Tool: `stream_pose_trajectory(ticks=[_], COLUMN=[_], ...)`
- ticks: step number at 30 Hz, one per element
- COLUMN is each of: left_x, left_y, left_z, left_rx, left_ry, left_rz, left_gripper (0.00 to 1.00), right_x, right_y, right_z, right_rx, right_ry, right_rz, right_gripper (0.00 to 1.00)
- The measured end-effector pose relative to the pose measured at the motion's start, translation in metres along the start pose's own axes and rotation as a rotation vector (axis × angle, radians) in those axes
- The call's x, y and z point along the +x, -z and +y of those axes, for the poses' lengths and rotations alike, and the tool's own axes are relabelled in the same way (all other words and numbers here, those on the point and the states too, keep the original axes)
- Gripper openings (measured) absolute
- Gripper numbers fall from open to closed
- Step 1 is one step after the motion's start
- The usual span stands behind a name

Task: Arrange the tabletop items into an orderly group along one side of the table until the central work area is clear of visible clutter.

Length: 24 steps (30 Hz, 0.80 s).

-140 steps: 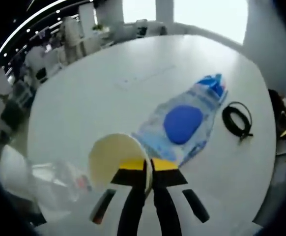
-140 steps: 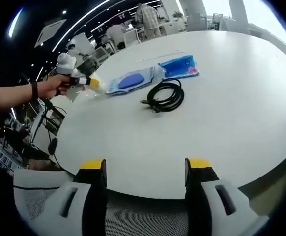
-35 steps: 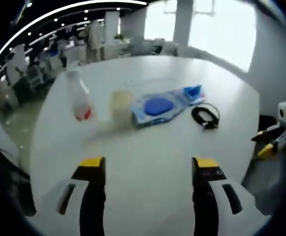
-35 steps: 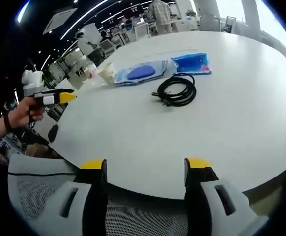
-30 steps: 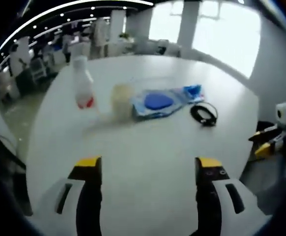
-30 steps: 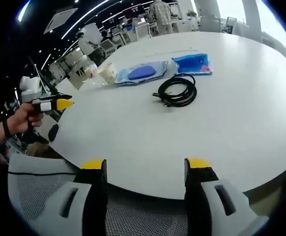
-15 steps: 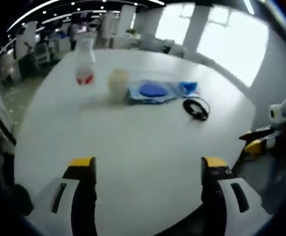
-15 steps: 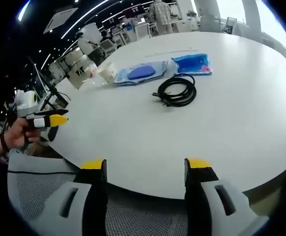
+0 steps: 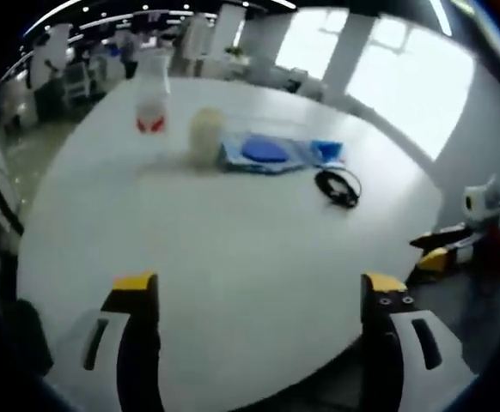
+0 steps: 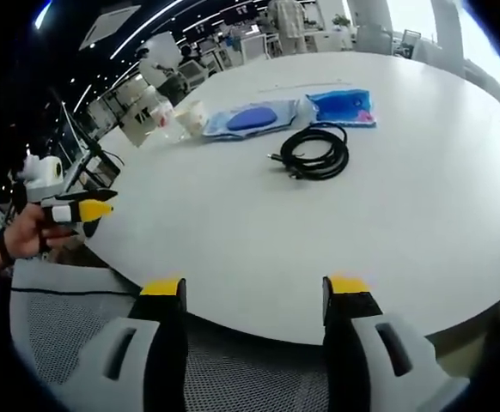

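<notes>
Smooth matt table (image 10: 387, 215); glossy plastic pouch (image 10: 259, 118).

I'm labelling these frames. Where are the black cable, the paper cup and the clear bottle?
cable (image 10: 314, 153): right gripper view, on the coil's loops.
cup (image 9: 204, 136): left gripper view, on its side wall.
bottle (image 9: 151, 103): left gripper view, on its body above the red label.

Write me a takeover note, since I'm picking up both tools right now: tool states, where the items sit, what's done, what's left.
Left tool: open, holding nothing, at the table's near edge.
Right tool: open, holding nothing, also at the table edge.
Items: bottle, cup and blue wipes pack lined up along the far side; a smaller blue pouch at the row's end.
Done: that row looks grouped.
Left: the black cable coil lies apart, nearer the centre; it probably goes beside the row.
</notes>
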State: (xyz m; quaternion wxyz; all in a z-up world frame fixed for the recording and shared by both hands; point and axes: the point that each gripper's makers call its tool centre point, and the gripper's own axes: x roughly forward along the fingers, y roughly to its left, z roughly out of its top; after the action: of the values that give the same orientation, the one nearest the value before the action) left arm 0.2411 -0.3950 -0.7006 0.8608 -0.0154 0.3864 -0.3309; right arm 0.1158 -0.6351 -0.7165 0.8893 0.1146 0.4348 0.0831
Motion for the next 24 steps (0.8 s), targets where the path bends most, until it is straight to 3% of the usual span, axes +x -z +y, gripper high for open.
stream_pose_trajectory(ticks=[4,8,13,20,24], left_x=[0.002,0.0,0.002,0.001,-0.001], left_y=[0.006,0.002,0.012,0.011,0.007], left_z=[-0.005,-0.009,-0.014,-0.013,-0.009], left_rx=[0.014,0.049,0.063,0.068,0.061], left_ry=[0.009,0.008,0.025,0.027,0.016], left_rz=[0.022,0.005,0.033,0.026,0.007], left_gripper=[0.95,0.95,0.95,0.95,0.95], right_x=[0.0,-0.002,-0.004,-0.012,-0.022], right_y=[0.0,-0.003,-0.004,-0.01,-0.03], right_z=[-0.001,-0.001,-0.003,-0.007,-0.003], right_rx=[-0.012,-0.032,-0.037,-0.04,-0.052], right_ry=[0.003,0.009,0.022,0.047,0.039], right_rz=[0.001,-0.008,-0.017,-0.038,-0.137], right_gripper=[0.64,0.64,0.65,0.66,0.67])
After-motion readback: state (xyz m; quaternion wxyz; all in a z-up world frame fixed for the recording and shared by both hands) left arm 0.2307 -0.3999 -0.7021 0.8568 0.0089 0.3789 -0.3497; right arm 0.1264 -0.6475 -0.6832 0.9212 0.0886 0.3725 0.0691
